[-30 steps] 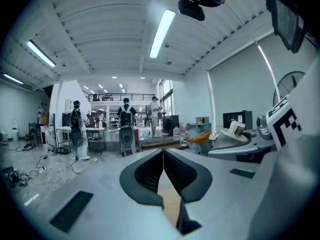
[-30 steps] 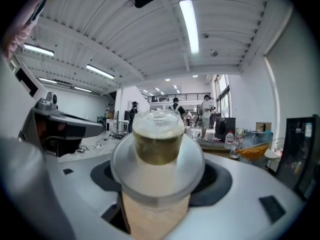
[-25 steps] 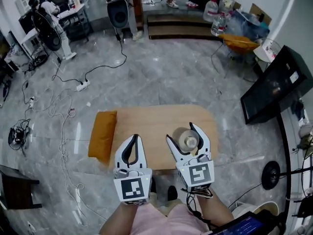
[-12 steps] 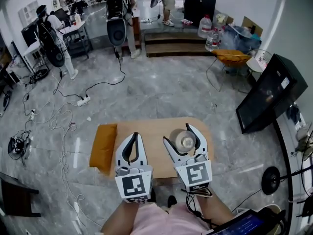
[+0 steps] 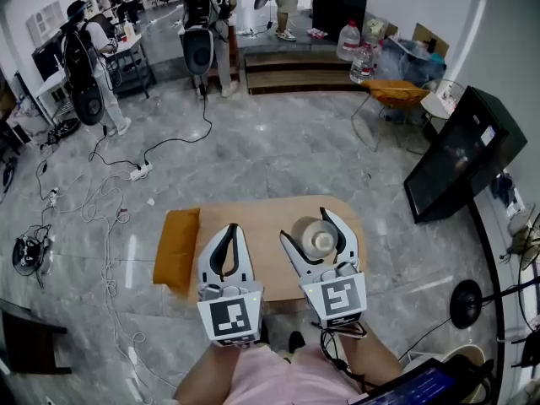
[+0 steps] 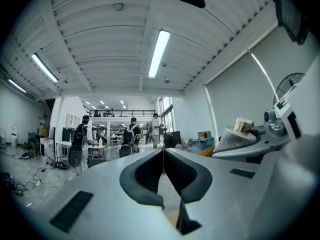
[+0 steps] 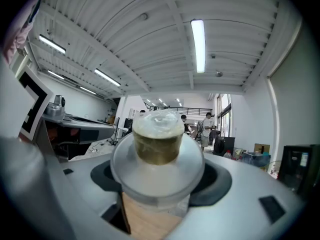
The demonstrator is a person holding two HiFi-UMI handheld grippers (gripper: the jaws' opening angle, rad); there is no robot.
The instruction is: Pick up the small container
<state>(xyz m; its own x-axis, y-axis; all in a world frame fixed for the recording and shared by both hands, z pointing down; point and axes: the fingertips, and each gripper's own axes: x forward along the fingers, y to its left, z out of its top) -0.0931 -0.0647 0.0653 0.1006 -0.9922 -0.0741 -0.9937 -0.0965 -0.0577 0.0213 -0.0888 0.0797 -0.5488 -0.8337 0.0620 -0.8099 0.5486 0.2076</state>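
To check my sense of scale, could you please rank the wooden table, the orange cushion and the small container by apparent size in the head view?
Largest: wooden table, partly covered yet plainly the biggest.
Next: orange cushion.
Smallest: small container.

Your head camera looks steeply down onto the tabletop [image 5: 261, 218], with the left claw [image 5: 229, 229] and right claw [image 5: 305, 224] low in its frame. Each gripper view rides on its own claw and faces along the jaws, tilted up toward the ceiling [image 6: 125, 44]. The right gripper view sits very near the small container [image 7: 157, 134]. The left gripper view shares that container at its right edge.
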